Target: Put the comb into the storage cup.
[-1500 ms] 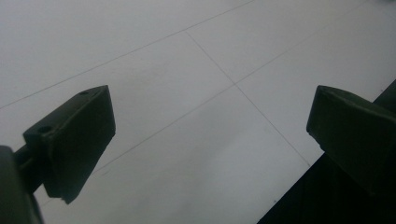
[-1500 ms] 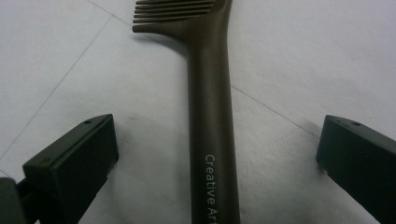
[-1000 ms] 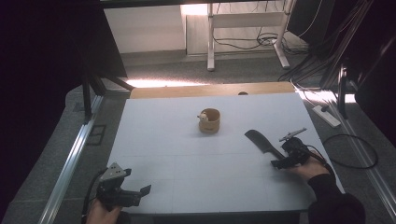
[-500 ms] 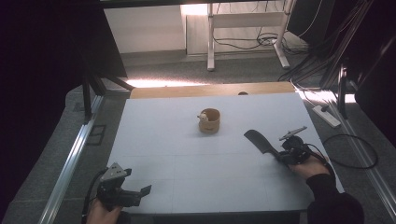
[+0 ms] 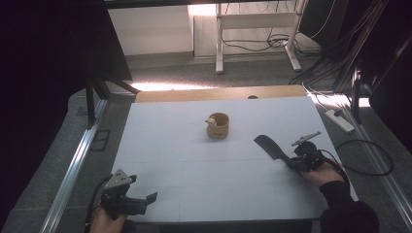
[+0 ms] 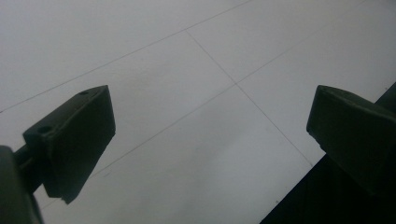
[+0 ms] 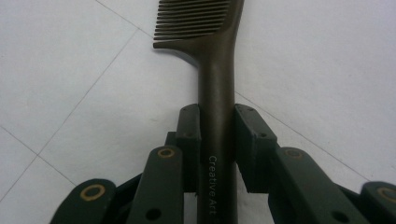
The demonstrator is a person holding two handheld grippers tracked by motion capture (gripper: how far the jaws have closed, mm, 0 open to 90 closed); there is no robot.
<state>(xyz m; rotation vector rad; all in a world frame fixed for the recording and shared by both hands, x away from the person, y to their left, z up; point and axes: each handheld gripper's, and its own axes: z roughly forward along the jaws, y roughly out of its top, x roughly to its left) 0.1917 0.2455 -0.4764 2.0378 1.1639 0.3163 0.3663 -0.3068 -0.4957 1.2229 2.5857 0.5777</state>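
The desk (image 5: 160, 141) lies bare between both claws; only the wooden cup (image 5: 217, 125) stands mid-desk, far side. Left half is open.

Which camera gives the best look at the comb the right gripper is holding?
The right gripper view: the comb runs up the middle, handle clamped between the jaws, teeth distinct. The high view shows the comb small and dark; the left gripper view shows bare table.

Office (desks (image 5: 252, 19), trailing cables (image 5: 335, 53))

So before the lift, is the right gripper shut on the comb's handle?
Shut on it: the right gripper has just been closing, and both pads press the comb handle's sides.
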